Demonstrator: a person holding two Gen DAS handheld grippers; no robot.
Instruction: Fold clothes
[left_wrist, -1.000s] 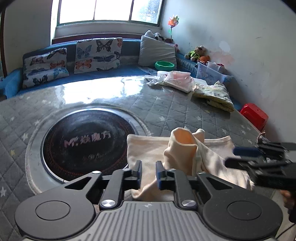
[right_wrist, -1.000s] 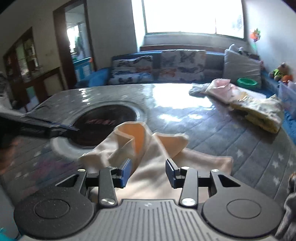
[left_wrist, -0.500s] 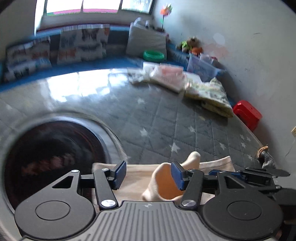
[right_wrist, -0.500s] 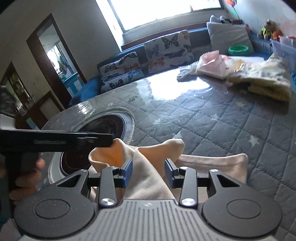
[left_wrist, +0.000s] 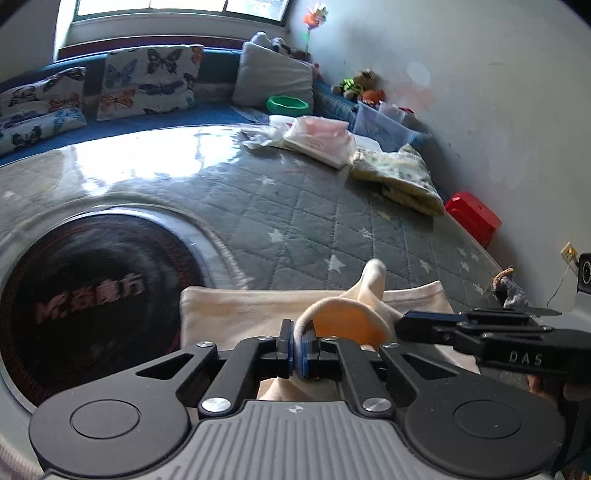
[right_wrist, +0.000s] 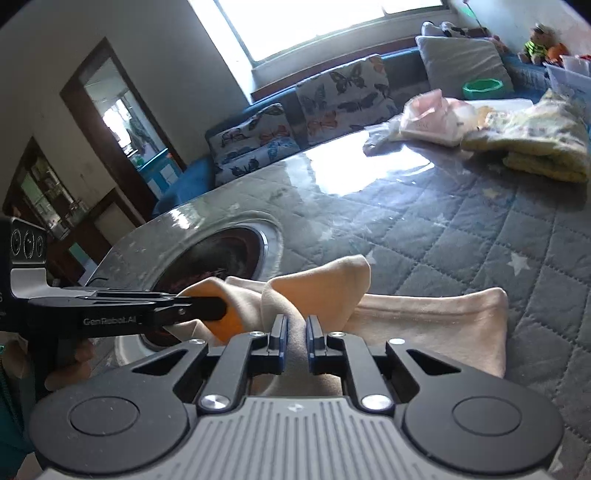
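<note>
**Both claws now pinch the garment**

The left claw (left_wrist: 297, 345), open half a second ago, has closed on the cream garment (left_wrist: 258, 314); the right claw (right_wrist: 296, 338) grips a thicker bunch — folding can begin. Ahead lie the dark round inset (left_wrist: 85, 295) and, further off, folded clothes (right_wrist: 535, 147) — nothing blocks.

window (right_wrist: 328, 22) far, daylight glaring on the quilted grey star-print table cover (left_wrist: 314, 218) | blue bench (left_wrist: 155, 123) under it with butterfly cushions (left_wrist: 147, 81) and a grey pillow (left_wrist: 273, 79) | pale wall (left_wrist: 480, 92) right, red stool (left_wrist: 474, 221) at its foot | dark doorway (right_wrist: 122, 122) left
</note>
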